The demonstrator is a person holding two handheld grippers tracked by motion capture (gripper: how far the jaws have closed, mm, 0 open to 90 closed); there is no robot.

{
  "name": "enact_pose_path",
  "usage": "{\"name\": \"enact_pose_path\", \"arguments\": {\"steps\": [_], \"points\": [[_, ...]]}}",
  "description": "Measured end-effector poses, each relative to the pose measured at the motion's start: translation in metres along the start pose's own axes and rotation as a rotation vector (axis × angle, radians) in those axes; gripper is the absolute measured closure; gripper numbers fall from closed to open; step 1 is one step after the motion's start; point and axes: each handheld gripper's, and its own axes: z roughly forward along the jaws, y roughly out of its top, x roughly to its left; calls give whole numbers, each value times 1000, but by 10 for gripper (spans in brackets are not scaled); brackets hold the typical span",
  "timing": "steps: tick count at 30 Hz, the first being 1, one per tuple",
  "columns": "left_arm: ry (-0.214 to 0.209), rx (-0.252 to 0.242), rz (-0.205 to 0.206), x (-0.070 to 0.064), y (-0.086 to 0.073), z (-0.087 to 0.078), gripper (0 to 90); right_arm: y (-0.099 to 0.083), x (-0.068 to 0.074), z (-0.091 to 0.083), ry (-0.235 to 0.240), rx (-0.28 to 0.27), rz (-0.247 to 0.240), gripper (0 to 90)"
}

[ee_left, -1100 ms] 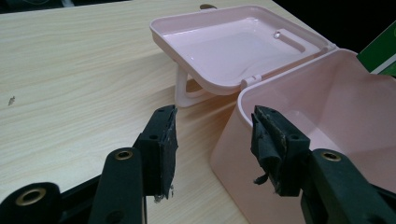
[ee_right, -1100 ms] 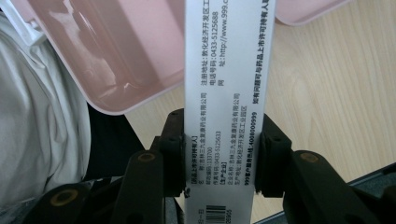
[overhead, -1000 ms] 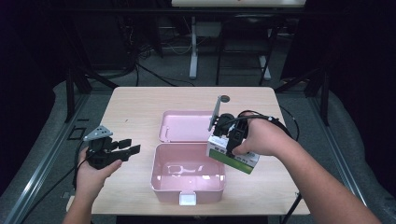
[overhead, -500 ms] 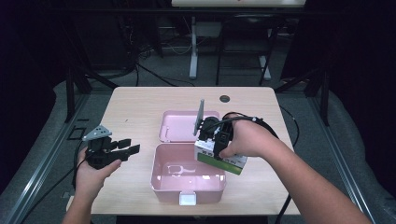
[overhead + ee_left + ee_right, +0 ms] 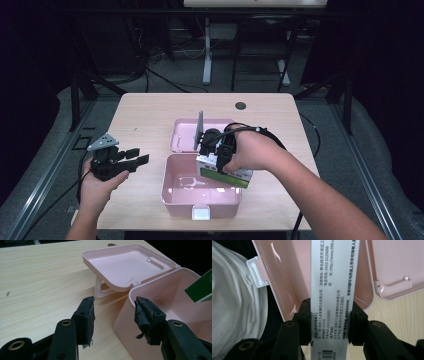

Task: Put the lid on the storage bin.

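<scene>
A pink plastic box [image 5: 172,195] stands open at the table's front middle, its lid [image 5: 182,136] lying flat behind it. My right gripper [image 5: 215,165] is shut on a white and green medicine carton [image 5: 231,175], held over the box's right side. In the right gripper view the carton [image 5: 332,290] runs up between the jaws, with the box [image 5: 289,280] below it. My left gripper [image 5: 141,156] hovers open just left of the box. Its own view shows the open gripper [image 5: 113,315] at the box's near wall [image 5: 130,315], with a green carton corner [image 5: 200,288] at right.
The wooden table [image 5: 145,115] has bare room behind and to the left of the box. A round cable hole [image 5: 241,105] sits near the far edge. The box's white latch [image 5: 201,214] faces the front edge. Dark floor, stands and cables surround the table.
My right gripper has carried the carton leftward and toward the front, from beside the lid to over the open box. The left gripper has stayed put.
</scene>
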Motion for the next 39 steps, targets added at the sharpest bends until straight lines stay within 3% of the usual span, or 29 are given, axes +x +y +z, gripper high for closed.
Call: {"name": "enact_pose_path", "arguments": {"steps": [20,39], "points": [[-1,0,2,1,0,-1,503,18,20,2,0,7,-79,613],[-1,0,2,1,0,-1,503,22,40,16,7,29,-167,614]]}}
